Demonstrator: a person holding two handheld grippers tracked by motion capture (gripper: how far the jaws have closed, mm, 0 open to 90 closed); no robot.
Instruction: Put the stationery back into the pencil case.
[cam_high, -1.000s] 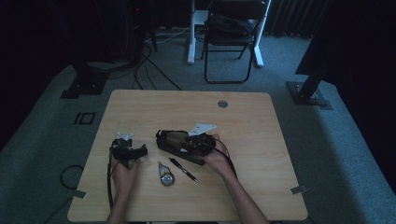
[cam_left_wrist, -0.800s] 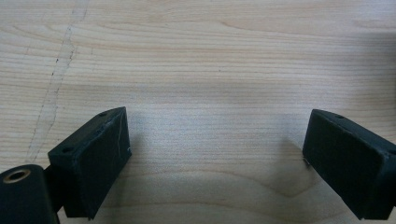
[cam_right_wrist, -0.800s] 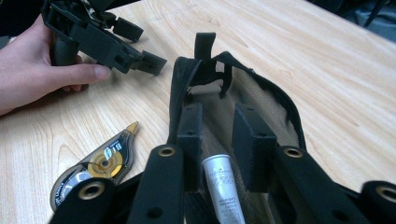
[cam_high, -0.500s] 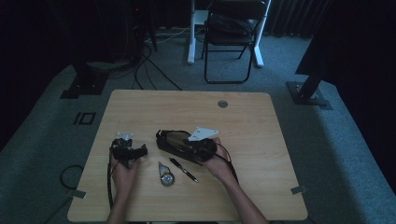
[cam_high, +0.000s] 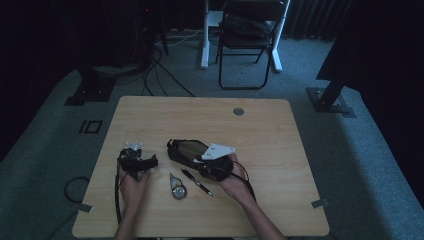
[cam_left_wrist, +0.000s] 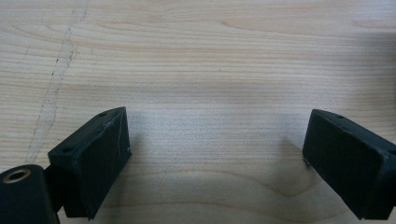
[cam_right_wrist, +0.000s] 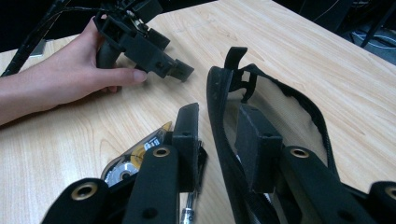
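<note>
A: Wooden table (cam_high: 280, 150) in a dim room, a folding chair (cam_high: 247, 40) on the far carpet. Where is the black pouch (cam_high: 187, 151), and what has it?

B: It lies open near the table's middle. In the right gripper view its near rim (cam_right_wrist: 223, 135) passes between the jaws of the right gripper (cam_right_wrist: 224, 135), one jaw inside the pouch, one outside; the jaws have just been opening slightly, and whether the pads still pinch the rim I cannot tell.

A: And the left gripper (cam_high: 136, 161)?

B: Open, holding nothing, hovering over bare wood left of the pouch.

A: Which step is this?

B: Apparently holding the pouch mouth open for filling. A pen (cam_high: 196, 182) and a tape measure (cam_high: 177, 190) lie just near of the pouch. The next move likely calls for the left gripper to close on one while the right holds the rim steady.
</note>
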